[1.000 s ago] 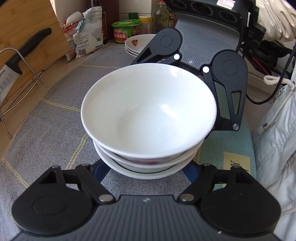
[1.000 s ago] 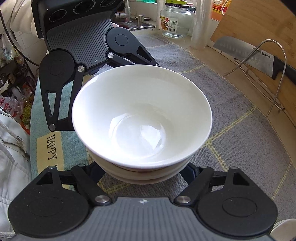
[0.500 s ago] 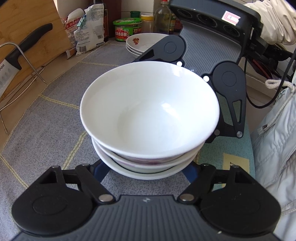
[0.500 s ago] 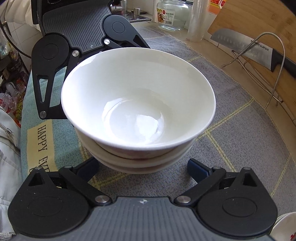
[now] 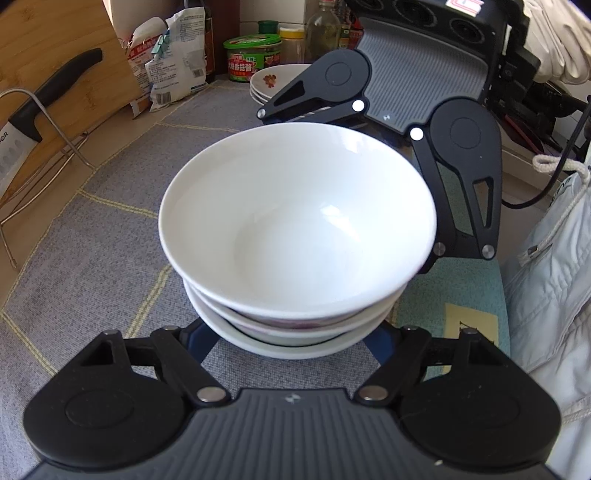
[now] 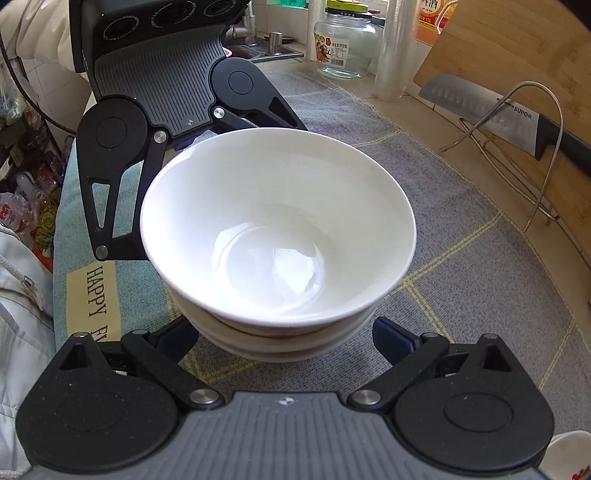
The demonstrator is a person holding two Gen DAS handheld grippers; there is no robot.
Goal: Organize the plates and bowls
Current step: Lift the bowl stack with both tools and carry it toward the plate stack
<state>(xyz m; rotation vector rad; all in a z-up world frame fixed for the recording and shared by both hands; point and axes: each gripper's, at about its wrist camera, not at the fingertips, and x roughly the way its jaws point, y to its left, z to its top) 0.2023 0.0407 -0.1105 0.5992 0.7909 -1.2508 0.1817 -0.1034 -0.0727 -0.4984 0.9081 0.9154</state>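
Stacking is done here: three bowls (image 5: 295, 236) sit nested on the counter's mat (image 5: 92, 240). My right gripper (image 6: 284, 343) has just been widening and closing a little, its jaws clear of the stack; my left gripper (image 5: 291, 339) stands beside the bottom bowl, grip unclear. The plates (image 5: 269, 83) behind are already piled.

This is a kitchen in a home. A wooden cutting board (image 5: 44, 48) leans at the back of the tabletop (image 6: 424, 110), and a big knife (image 6: 491, 114) rests on a wire rack (image 6: 532, 155) in front of it. A gray cloth mat (image 5: 92, 240) with yellow lines covers the tabletop. White bowls (image 5: 295, 229) sit stacked on the mat, and a small pile of plates (image 5: 266, 83) sits farther back. Near the wall are food things: a green-lidded tub (image 5: 253, 57), a bag of food (image 5: 173, 59), some bottles (image 5: 323, 29) and a glass jar (image 6: 345, 46). A metal sink with a tap (image 6: 271, 46) shows in the far corner.
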